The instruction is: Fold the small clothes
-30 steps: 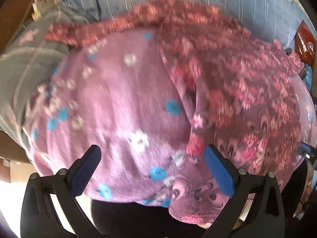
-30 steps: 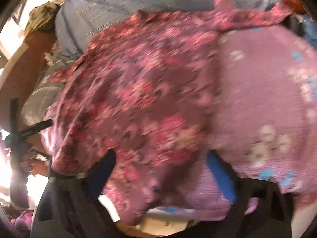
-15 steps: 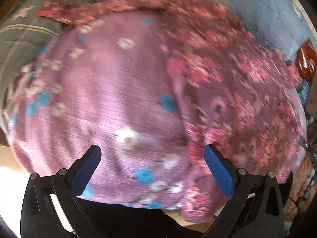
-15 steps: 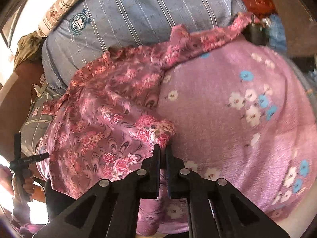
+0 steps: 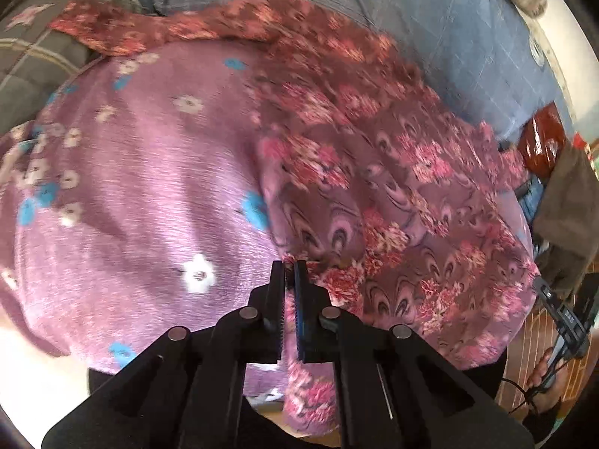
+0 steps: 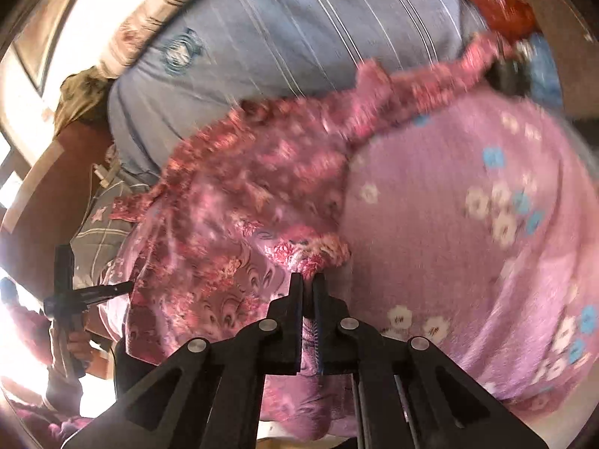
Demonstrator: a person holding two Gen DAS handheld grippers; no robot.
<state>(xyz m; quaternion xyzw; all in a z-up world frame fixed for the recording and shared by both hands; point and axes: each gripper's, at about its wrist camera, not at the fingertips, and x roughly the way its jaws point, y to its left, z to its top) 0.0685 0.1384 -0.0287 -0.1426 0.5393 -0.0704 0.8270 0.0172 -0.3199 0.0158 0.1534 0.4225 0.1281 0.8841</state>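
Here the left claw [image 5: 289, 267] is pinching shut on the near edge of the dark pink floral-and-swirl printed garment [image 5: 393, 202], right where it is lying over the lilac fleece cloth with blue and white flowers [image 5: 149, 187]. That lilac cloth is spreading as a base layer across the blue striped bedsheet [image 5: 430, 30], with the printed garment draped over one side of it. The right claw [image 6: 307, 280] is likewise closing on a bunched hem of the same printed garment [image 6: 239, 205], beside the lilac cloth [image 6: 468, 243].

The printed fabric is looking thin, light and limp, probably a bit slippery, so it is likely sagging between grips; hems and corners are the sensible places to hold. I am counting one printed garment, one lilac cloth and two claws.
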